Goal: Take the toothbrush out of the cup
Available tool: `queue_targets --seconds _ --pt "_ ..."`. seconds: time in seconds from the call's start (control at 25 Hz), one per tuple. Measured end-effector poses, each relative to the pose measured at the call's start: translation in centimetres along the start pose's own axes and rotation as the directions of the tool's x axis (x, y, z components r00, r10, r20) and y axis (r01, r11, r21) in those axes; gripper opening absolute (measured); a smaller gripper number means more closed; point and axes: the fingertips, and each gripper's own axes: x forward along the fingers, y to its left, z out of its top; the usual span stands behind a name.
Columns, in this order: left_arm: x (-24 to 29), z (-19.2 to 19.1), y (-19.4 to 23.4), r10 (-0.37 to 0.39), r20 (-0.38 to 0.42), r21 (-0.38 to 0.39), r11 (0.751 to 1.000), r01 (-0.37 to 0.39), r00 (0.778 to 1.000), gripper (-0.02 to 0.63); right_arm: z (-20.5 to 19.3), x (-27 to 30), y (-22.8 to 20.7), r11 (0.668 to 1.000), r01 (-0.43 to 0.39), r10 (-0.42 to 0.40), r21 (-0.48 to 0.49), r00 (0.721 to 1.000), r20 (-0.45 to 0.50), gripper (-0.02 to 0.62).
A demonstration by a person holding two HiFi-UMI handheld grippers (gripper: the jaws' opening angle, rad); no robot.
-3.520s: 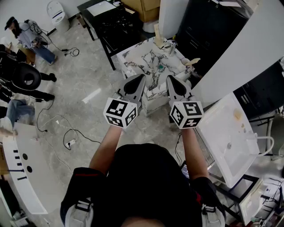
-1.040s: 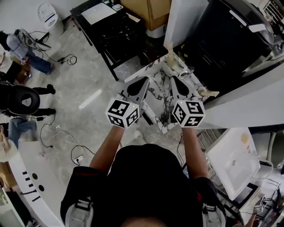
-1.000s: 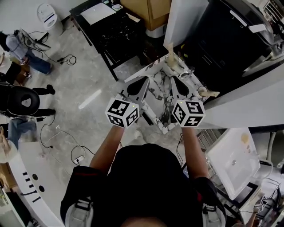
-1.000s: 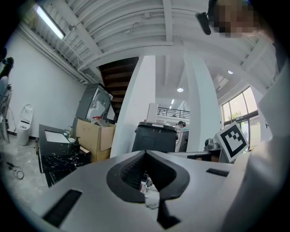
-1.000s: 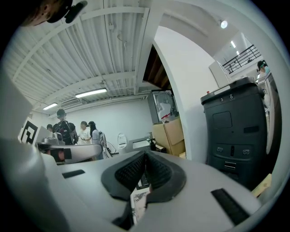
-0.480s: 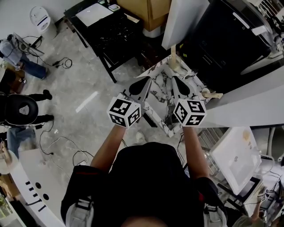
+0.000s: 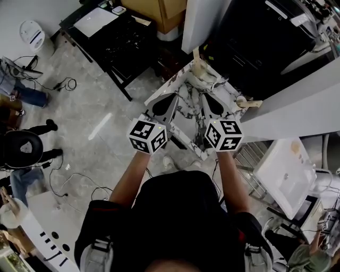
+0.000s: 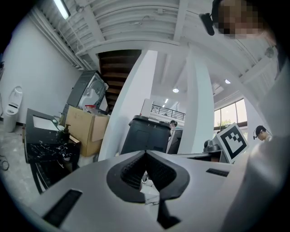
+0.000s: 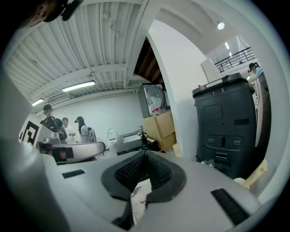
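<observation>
A small marble-topped table (image 7: 186, 114) stands right ahead of me in the head view. At its far end sit a few small items, among them a tall beige piece (image 7: 198, 62) and a pale wooden one (image 7: 247, 102); I cannot tell cup or toothbrush apart at this size. My left gripper (image 7: 173, 96) and right gripper (image 7: 201, 95) hover side by side over the table's near half. Both are shut and hold nothing, as the left gripper view (image 8: 145, 152) and the right gripper view (image 9: 146, 152) show.
A black table (image 7: 122, 42) and a cardboard box (image 7: 154, 8) stand at the back left. A white pillar (image 7: 204, 21) and a dark cabinet (image 7: 255, 42) rise behind the marble table. A white basin (image 7: 287, 175) is at right; cables (image 7: 69, 170) lie on the floor at left.
The view has shifted: the marble table sits higher and more to the left under the grippers, and the basin has slid right. Both grippers stay shut and side by side, a little lower.
</observation>
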Motion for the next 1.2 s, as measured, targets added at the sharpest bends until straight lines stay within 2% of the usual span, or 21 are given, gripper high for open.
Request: queue_targets --seconds 0.44,1.0,1.2 --pt "4.2 -2.6 -3.8 -0.089 -0.073 -0.001 0.996 0.089 0.993 0.011 -1.9 -2.7 -6.1 0.992 0.113 -0.112 0.053 0.994 -0.016 0.035" --pt "11.1 -5.8 -8.4 -0.165 -0.158 -0.003 0.986 0.167 0.973 0.011 -4.1 -4.3 -14.2 0.976 0.179 -0.173 0.126 0.983 -0.057 0.035" --pt "13.4 -7.3 -10.1 -0.195 -0.182 -0.035 0.981 0.192 0.964 0.011 -5.2 -4.8 -17.1 0.967 0.205 -0.195 0.15 0.978 -0.078 0.035"
